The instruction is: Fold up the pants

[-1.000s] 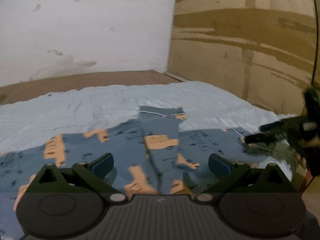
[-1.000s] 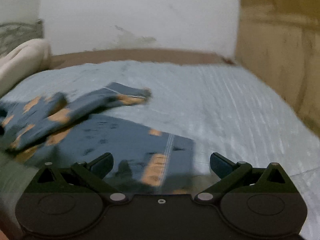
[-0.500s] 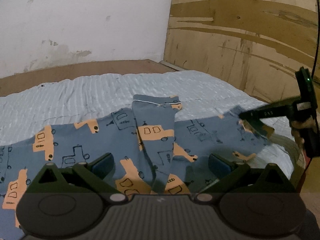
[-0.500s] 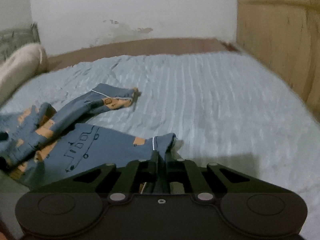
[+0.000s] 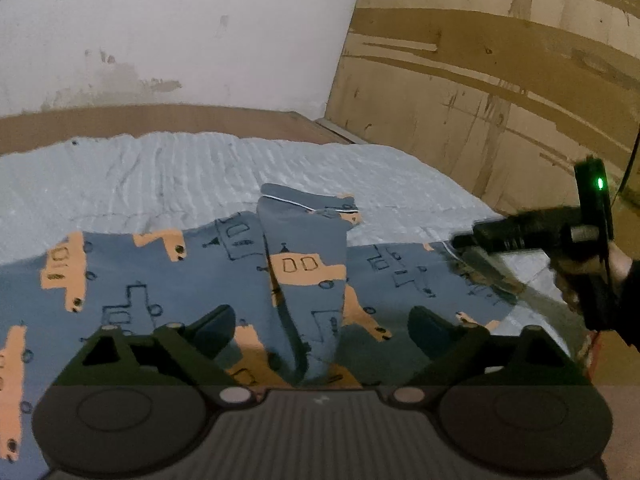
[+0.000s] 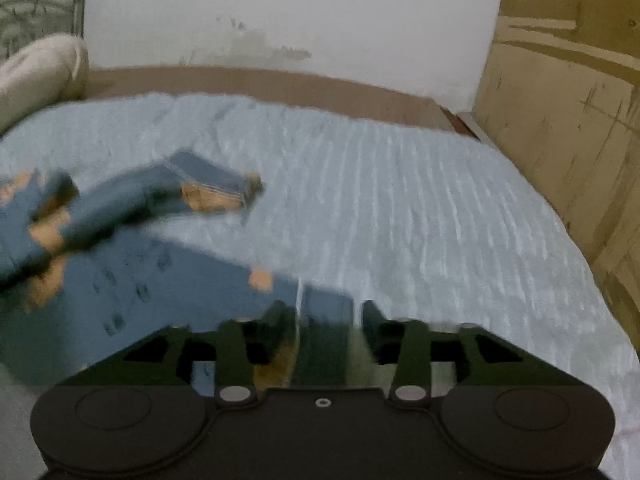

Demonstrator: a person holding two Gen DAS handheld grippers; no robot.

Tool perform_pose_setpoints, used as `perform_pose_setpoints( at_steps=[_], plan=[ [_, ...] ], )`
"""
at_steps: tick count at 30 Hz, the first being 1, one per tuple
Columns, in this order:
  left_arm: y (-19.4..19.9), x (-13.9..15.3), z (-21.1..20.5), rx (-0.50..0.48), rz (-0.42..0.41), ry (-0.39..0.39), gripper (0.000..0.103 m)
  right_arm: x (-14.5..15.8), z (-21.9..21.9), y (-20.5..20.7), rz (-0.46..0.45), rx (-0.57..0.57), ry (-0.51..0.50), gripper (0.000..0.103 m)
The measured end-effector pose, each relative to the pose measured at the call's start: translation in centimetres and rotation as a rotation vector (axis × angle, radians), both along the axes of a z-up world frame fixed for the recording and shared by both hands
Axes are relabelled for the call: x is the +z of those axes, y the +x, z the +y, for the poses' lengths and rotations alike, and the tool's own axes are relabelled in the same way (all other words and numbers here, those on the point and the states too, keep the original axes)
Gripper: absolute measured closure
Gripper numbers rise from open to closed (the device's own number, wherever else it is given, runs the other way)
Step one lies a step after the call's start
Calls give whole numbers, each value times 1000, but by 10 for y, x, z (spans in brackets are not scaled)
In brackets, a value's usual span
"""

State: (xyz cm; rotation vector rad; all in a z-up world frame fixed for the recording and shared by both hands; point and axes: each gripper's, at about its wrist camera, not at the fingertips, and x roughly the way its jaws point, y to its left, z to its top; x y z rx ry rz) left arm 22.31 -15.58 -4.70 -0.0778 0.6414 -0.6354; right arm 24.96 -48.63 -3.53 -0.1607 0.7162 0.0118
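Half a second ago pressed together on the cuff, the right gripper [image 6: 322, 318] is opening, freeing blue truck-print cotton pants [image 5: 168, 280] spread on the bedspread [image 5: 160, 172]. Left gripper [image 5: 320, 324], spread and closing, straddles the folded leg at twelve o'clock.

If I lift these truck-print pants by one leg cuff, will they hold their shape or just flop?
Probably flop: the pants lie limp on the bedspread, one leg already rumpled over the other. They look thin and light, so the rest would likely trail behind. The ribbed bedspread may drag at them rather than let them slide.
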Motion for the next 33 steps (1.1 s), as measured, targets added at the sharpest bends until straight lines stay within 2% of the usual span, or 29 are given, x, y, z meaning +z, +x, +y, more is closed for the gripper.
perform_pose_setpoints(
  at_steps=[2,5,10,12,14,15,19,21,22,23,24,25,26,29,33],
  plan=[
    [3,-2,-2,-5,13,-15,14,13,9,10,-23,26,31,29],
    [9,-7,-1,-8,52,-33,21,24,31,38,-26,80,80,22],
    [19,-16,6,50,133,-93,39,25,88,95,33,168,136,21],
    [21,-19,10,62,170,-133,44,22,111,119,65,186,131,25],
    [21,-22,13,73,193,-150,52,19,134,141,101,198,135,40],
    [22,-23,15,81,203,-158,58,17,143,149,111,199,135,44],
    [24,-26,18,72,249,-191,79,3,175,174,180,179,75,48],
    [25,-27,18,64,265,-200,86,-7,184,183,224,162,37,49],
    [24,-26,16,63,260,-196,91,-12,186,185,239,155,28,53],
    [23,-25,16,63,250,-191,92,-14,188,186,242,151,22,65],
    [20,-23,15,60,240,-188,95,-15,187,185,236,149,17,74],
    [18,-21,14,58,229,-184,98,-14,186,184,225,143,13,93],
    [17,-19,13,60,216,-179,99,-12,182,181,213,140,17,100],
    [12,-10,10,57,172,-151,101,-1,165,170,172,131,59,103],
    [3,6,3,36,85,-81,103,31,130,135,54,88,117,103]
  ],
)
